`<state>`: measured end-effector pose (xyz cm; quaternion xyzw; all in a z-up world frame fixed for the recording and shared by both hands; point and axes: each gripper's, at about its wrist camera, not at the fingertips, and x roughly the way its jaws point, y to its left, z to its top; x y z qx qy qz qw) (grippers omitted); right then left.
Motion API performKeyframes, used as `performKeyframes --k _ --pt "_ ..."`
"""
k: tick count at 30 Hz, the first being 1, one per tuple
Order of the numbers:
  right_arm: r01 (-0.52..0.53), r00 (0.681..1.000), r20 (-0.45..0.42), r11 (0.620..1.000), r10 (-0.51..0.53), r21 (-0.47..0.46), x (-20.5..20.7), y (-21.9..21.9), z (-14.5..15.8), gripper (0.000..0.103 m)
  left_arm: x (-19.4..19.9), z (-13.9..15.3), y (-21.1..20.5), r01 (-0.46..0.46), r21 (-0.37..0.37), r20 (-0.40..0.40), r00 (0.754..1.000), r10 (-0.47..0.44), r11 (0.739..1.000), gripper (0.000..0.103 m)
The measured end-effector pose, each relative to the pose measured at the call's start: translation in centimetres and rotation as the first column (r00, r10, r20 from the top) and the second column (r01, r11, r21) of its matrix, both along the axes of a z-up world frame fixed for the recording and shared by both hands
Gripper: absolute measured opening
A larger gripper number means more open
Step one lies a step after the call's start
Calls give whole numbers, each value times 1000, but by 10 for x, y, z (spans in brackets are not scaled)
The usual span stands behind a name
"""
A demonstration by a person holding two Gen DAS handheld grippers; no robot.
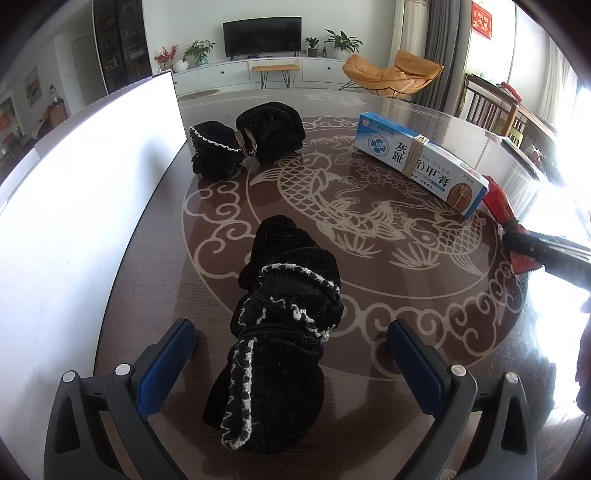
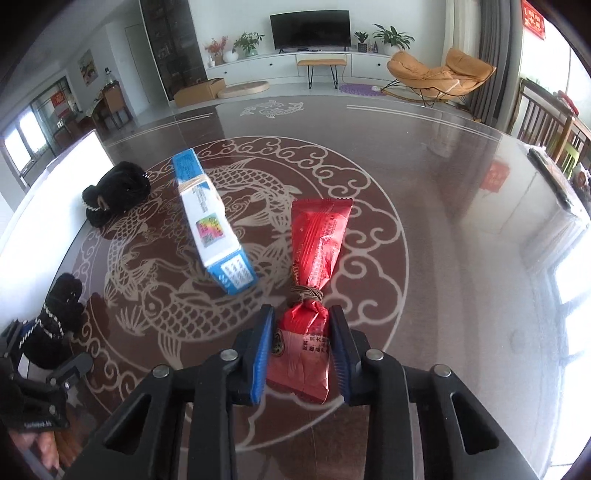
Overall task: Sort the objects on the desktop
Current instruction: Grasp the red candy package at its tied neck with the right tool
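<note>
Dark tabletop [image 2: 424, 177] with a fish motif still holds everything unsorted: blue box [image 2: 210, 221] at 11 o'clock, two black cloth bundles [image 1: 280, 332] at left. Right gripper [image 2: 301, 350] pinches the crinkled red packet [image 2: 314, 251], tied at its waist; left gripper [image 1: 291, 362] stands spread around a bundle

Bright living room: television [image 1: 262, 36], white cabinet [image 1: 236, 72], mustard lounge chair [image 1: 391, 72].

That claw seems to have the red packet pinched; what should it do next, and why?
Probably lift it straight up. The right gripper has its blue pads pressed against the red foil packet tied with twine, which lies on the glossy patterned table close beside the blue-and-white box.
</note>
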<state>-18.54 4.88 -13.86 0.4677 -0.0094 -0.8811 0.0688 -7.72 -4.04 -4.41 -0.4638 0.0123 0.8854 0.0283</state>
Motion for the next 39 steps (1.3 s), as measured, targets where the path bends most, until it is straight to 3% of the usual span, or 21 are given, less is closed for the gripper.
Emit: performKeyframes --k 5,6,7,9,11,17,19,21,39 --pt "-64 998 -24 998 64 -11 77 8 -2 31 0 0 0 0 0 0 1000 0 1000 103" --pt "-66 997 -33 998 65 -23 90 10 -1 35 0 0 0 0 0 0 1000 0 1000 103" --pt "-65 997 -43 997 63 -38 98 13 1 42 0 0 0 0 0 0 1000 0 1000 103" --pt "-51 996 -81 998 47 -40 107 15 6 81 0 0 0 0 0 0 1000 0 1000 103" --pt "-37 995 -94 999 38 4 98 9 12 90 0 0 0 0 0 0 1000 0 1000 103" --pt "-55 998 -22 992 57 112 63 -6 -5 91 0 0 1 0 0 -1 1000 0 1000 103" --pt "-29 999 -40 997 31 71 65 2 -7 96 0 1 0 1 -1 -1 1000 -1 1000 103" --pt "-13 1000 -25 996 15 86 65 3 -10 103 -1 2 0 0 0 -1 1000 0 1000 103" --pt "-19 1000 -19 995 21 93 66 3 -10 103 -2 1 0 -1 -3 0 1000 1 1000 103"
